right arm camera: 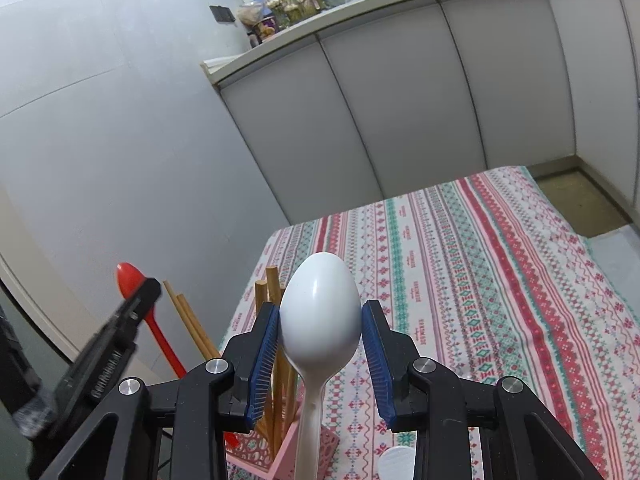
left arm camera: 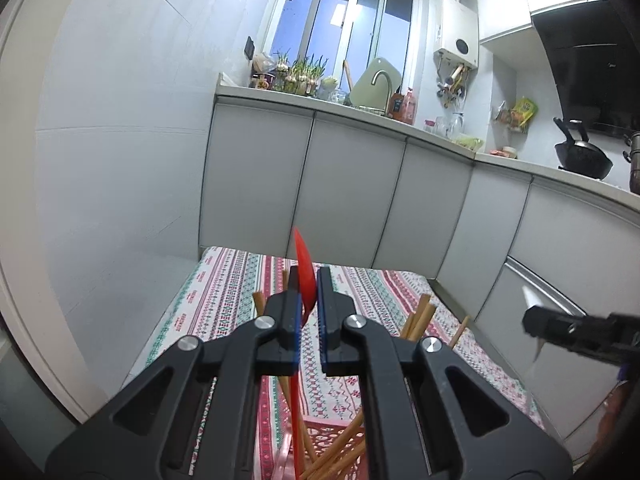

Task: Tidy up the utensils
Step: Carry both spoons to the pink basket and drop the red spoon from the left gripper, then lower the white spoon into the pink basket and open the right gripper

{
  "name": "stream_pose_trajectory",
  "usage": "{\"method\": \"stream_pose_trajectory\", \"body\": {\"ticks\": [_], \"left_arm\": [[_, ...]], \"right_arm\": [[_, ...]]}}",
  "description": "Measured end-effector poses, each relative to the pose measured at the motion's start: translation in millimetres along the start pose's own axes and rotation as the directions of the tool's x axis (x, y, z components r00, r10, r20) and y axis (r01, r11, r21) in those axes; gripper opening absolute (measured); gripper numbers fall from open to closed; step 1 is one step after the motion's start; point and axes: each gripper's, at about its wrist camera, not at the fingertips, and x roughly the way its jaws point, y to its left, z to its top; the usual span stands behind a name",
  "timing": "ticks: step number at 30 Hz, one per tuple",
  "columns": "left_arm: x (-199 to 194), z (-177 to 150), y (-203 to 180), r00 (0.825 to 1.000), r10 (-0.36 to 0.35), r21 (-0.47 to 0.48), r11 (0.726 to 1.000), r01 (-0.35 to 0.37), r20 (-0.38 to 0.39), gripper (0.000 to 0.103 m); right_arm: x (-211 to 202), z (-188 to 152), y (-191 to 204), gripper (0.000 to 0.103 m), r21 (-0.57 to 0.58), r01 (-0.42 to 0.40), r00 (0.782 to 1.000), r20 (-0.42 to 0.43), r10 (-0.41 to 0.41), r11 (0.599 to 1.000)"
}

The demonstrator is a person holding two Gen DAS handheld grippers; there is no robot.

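Red plastic fills the centre of the left wrist view: a red spoon (left arm camera: 306,280) stands on edge, clamped between the blue pads of the left gripper (left arm camera: 308,300), whose jaws are nearly shut on it. The bowl pokes up past the fingertips towards the grey cupboards (left arm camera: 340,192); the handle runs down to the bottom edge of the frame, into a pink holder (left arm camera: 324,432) crowded with wooden chopsticks (left arm camera: 340,448). A patterned tablecloth (left arm camera: 224,300) lies beneath. At the right edge the right gripper (left arm camera: 536,326) shows as a dark shape with a sliver of white in it.

In the right wrist view, a white spoon (right arm camera: 320,316) stands upright in the middle of the frame, bowl up, between the pads of the right gripper (right arm camera: 322,356). The left pad touches the bowl; on the right a thin gap seems to show, so the hold looks loose, though the lens distortion makes that hard to judge. Its handle drops out of the lower edge. At lower left, the left gripper (right arm camera: 140,296) holds the red spoon (right arm camera: 132,280), beside the chopsticks (right arm camera: 276,344) and the pink holder (right arm camera: 256,452). A small white round thing at the bottom edge is too cropped to name.

Risks from here: the white spoon's rounded bowl could slip or swivel in so light a pinch and drop onto the cloth. The red spoon's handle may snag on the crossed chopsticks and tip the light holder, or scatter the sticks.
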Motion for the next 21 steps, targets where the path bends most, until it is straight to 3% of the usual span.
{"method": "stream_pose_trajectory", "body": {"ticks": [6,14,19,21], "left_arm": [[2,-11,1,0.999,0.028,0.023,0.999,-0.027,-0.026,0.007],[1,-16,-1,0.996,0.01,0.032,0.999,-0.008,-0.083,0.008],[-7,-11,-1,0.991,-0.011,0.012,1.0,0.013,-0.132,0.029],[-16,-5,-1,0.988,-0.017,0.008,1.0,0.018,-0.152,0.042]], "right_arm": [[-6,0,-1,0.038,-0.001,0.0,1.0,0.006,0.0,1.0],[-10,-1,-1,0.038,-0.006,0.004,1.0,0.014,-0.004,1.0],[-11,-1,3,0.038,-0.014,-0.005,1.0,0.03,0.005,1.0],[-11,-1,7,0.038,-0.021,-0.012,0.999,0.04,0.012,1.0]]}}
